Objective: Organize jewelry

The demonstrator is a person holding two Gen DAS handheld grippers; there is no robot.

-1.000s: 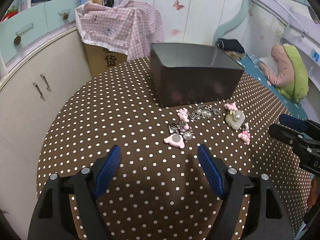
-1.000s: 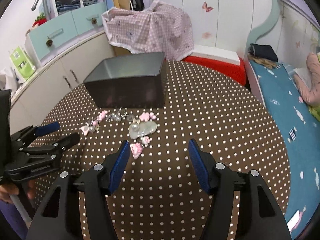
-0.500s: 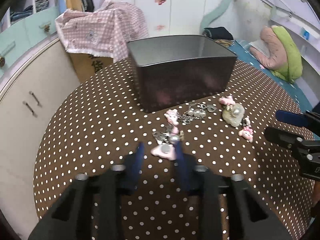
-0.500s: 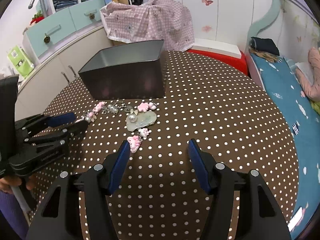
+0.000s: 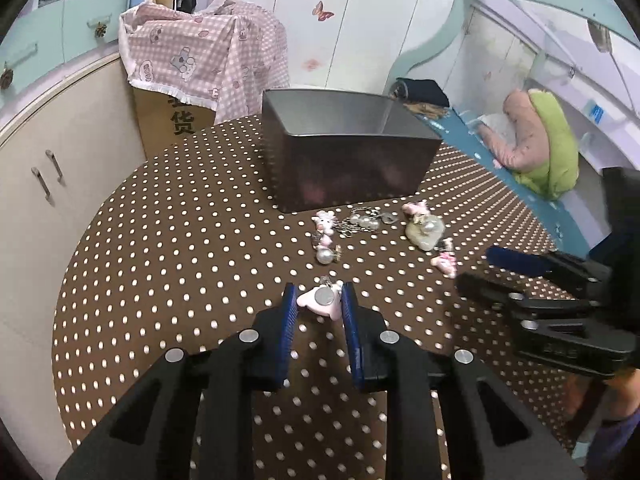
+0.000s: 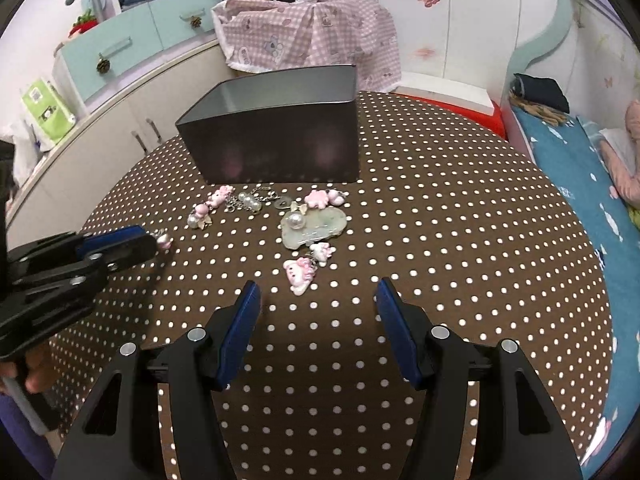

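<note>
The left gripper [image 5: 318,300] pinched a small pink charm [image 5: 320,300] near the table's [image 5: 160,240] front edge. It looked light, hard and slippery, so its flat sides were best. The right gripper [image 6: 318,308] was wide open.

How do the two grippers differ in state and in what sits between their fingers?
The left gripper is shut on the pink charm; the right gripper is open and holds nothing. The left sits at the table; the right looks raised. Both have blue pads.
</note>
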